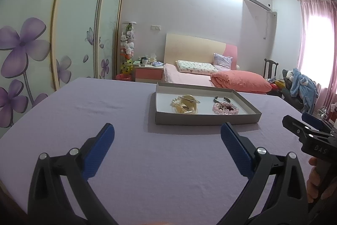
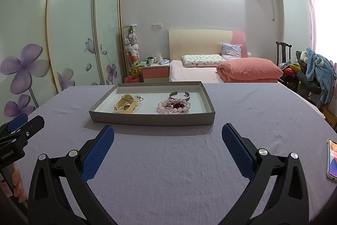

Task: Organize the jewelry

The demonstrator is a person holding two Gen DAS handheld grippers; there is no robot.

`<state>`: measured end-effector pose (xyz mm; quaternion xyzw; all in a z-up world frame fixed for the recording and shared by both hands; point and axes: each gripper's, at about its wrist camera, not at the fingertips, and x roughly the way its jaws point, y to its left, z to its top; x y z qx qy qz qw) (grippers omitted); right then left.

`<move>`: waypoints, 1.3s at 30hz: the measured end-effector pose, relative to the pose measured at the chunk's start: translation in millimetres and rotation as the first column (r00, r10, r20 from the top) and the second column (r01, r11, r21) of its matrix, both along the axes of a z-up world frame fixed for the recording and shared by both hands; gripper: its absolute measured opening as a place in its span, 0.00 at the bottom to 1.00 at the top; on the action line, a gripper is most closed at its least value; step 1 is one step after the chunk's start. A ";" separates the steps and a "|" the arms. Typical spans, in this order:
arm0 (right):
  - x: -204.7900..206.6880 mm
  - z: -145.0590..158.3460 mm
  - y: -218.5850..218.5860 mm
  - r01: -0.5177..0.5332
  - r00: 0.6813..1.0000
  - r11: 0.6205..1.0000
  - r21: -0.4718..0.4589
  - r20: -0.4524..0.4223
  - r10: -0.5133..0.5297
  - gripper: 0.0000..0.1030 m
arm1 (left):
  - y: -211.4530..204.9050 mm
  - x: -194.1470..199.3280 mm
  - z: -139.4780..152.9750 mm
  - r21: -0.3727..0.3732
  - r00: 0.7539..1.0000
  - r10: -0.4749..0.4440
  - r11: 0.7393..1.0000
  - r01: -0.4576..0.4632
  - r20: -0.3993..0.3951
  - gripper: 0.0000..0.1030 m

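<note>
1. On the lilac cloth, at 9 o'clock of the right-wrist view: left gripper, a person's hand on its handle. Jaws spread wide, nothing between them; it hovers short of the tray, probably staged for a reach.
2. At 12 o'clock, well ahead of both grippers: tray, a shallow grey box with a white floor, holding all the jewelry in sight.
3. Tray, left half: cream bangles in a loose heap, a thin silver bangle lying across them. Small pearl-like beads sit at its far edge; what they belong to cannot be told.
4. Tray, right half: silver cuff at the back, pink bead bracelets just in front, dark red beads nested within. The two heaps lie apart, suggesting sorting by colour or kind.
5. At 6 o'clock: right gripper, fingers parted and empty, aimed at the tray's near wall.
6. At 3 o'clock, table edge: phone, screen lit, well clear of the work.
</note>
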<state>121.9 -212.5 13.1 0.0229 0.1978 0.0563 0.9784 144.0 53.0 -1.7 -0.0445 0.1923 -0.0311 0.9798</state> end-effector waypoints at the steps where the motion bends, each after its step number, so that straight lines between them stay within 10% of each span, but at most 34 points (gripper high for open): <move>1: 0.0 0.6 -0.2 0.000 1.000 1.000 0.000 -0.001 0.000 0.98 | -0.5 -0.5 0.4 0.000 1.000 -0.002 1.000 0.002 0.000 0.96; 39: 0.7 3.3 5.3 -0.006 1.000 1.000 -0.001 -0.002 0.006 0.98 | -6.2 0.3 -1.9 -0.002 1.000 -0.013 1.000 0.013 -0.005 0.96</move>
